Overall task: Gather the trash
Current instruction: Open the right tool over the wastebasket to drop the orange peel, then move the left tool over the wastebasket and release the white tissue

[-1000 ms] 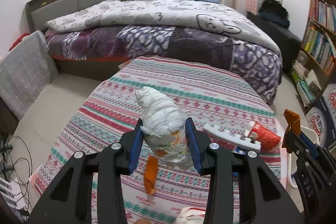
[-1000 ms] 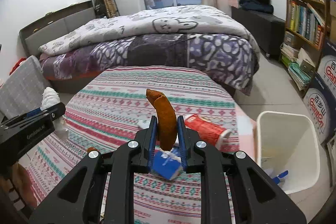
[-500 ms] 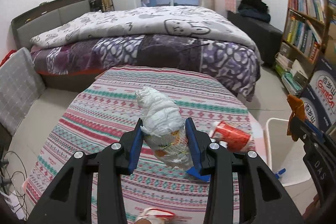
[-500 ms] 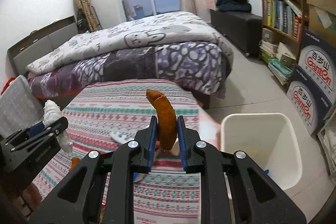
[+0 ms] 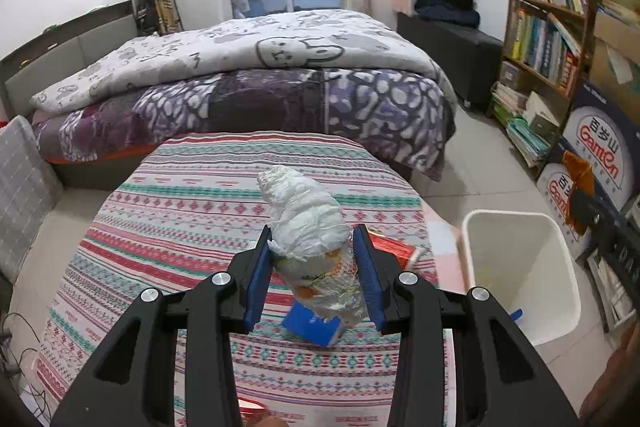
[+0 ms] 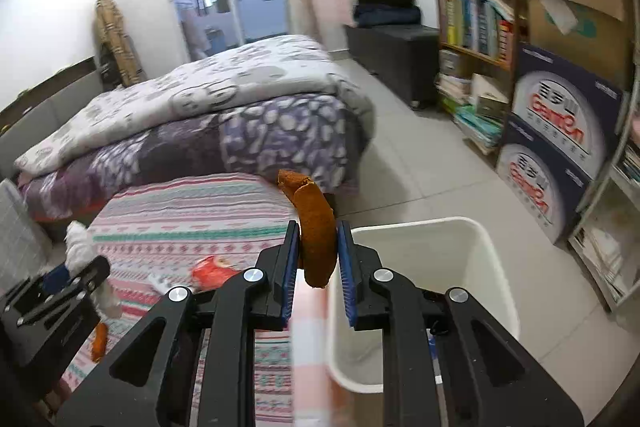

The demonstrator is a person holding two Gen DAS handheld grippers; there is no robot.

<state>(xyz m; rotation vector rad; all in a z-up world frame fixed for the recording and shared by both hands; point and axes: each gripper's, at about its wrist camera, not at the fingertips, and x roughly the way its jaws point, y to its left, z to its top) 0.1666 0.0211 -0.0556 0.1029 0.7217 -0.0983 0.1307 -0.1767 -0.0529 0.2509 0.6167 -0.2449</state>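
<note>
My left gripper (image 5: 316, 267) is shut on a crumpled white plastic wad (image 5: 310, 223) with orange print, held above the striped tablecloth (image 5: 188, 211). My right gripper (image 6: 317, 259) is shut on a curved orange peel (image 6: 316, 227), held near the left rim of the white trash bin (image 6: 472, 251). The same bin (image 5: 520, 259) stands on the floor to the right of the table in the left wrist view, with the right gripper (image 5: 580, 203) and its peel above its far right side. A red wrapper (image 5: 394, 251) and a blue packet (image 5: 314, 323) lie on the table below the wad.
A bed (image 5: 248, 75) with a patterned quilt stands behind the table. A bookshelf (image 5: 552, 27) and printed cartons (image 5: 596, 147) line the right wall. An orange peel piece (image 6: 99, 341) and a white strip (image 6: 160, 281) lie on the cloth. Tiled floor (image 6: 420, 163) surrounds the bin.
Both grippers have swung to the right with their loads. The bin has come into the left wrist view, and in the right wrist view it now lies directly under the fingers.
</note>
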